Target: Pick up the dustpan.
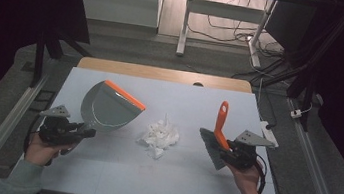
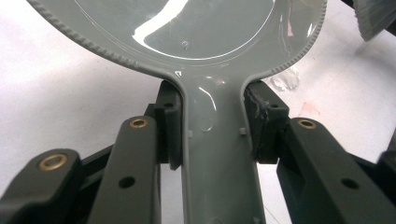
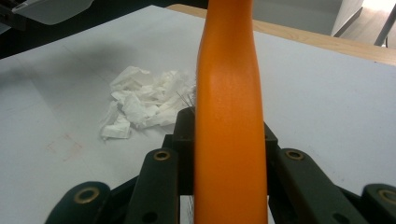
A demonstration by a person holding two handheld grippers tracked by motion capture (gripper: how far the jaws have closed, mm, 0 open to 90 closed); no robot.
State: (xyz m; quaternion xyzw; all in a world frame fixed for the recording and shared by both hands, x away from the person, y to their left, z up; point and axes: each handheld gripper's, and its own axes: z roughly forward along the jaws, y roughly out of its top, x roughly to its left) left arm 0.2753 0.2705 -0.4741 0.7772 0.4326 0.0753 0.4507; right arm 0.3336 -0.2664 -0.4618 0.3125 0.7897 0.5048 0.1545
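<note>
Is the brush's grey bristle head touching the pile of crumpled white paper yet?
Apart. In the high view bare table shows between the brush in the right gripper and the paper pile.

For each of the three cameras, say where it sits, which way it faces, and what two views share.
High view: above the person's side, facing forward and down on the table; both hands, left gripper and right gripper show.
Left gripper view: on the left gripper, looking along its jaws at the dustpan.
Right gripper view: on the right gripper, looking along the brush handle.
Shared: high and right gripper views both show the tissue.
</note>
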